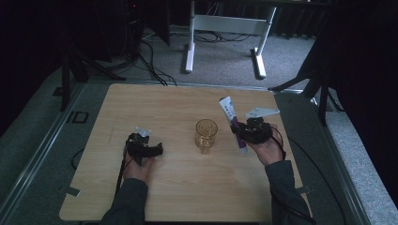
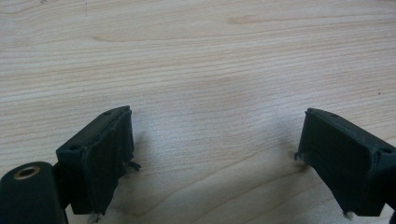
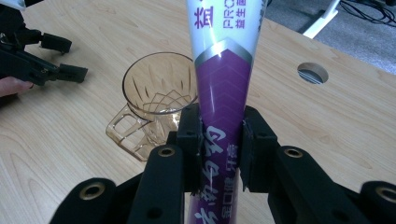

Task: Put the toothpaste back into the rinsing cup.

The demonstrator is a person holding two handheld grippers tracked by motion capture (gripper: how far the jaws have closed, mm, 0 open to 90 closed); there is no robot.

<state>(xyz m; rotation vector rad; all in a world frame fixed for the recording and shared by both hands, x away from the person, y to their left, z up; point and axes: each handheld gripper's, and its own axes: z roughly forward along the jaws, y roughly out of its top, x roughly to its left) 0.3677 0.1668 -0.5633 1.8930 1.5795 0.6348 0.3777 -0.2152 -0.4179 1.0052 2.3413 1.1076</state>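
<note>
Gripping the tube [image 3: 223,84] near its lower, purple part, the right gripper [image 3: 223,149] has both pads pressed flat against it, jaws closed on its sides. In the high view the tube [image 1: 233,123] slants up and away from that gripper [image 1: 244,132], white end highest, lifted off the table [image 1: 155,103] and just right of the cup [image 1: 206,134]. The cup [image 3: 159,93] is amber glass with a handle, standing upright and empty as far as can be seen, a little left of and beyond the tube in the right gripper view.

The step in hand looks like carrying the tube toward the cup, probably to stand it inside. Next it would need swinging over the rim, turning more upright, and lowering in before letting go; a careless entry could tip the cup.

The left gripper [image 1: 146,149] rests on the table well left of the cup, jaws wide apart with only bare wood between its pads [image 2: 105,158].
</note>
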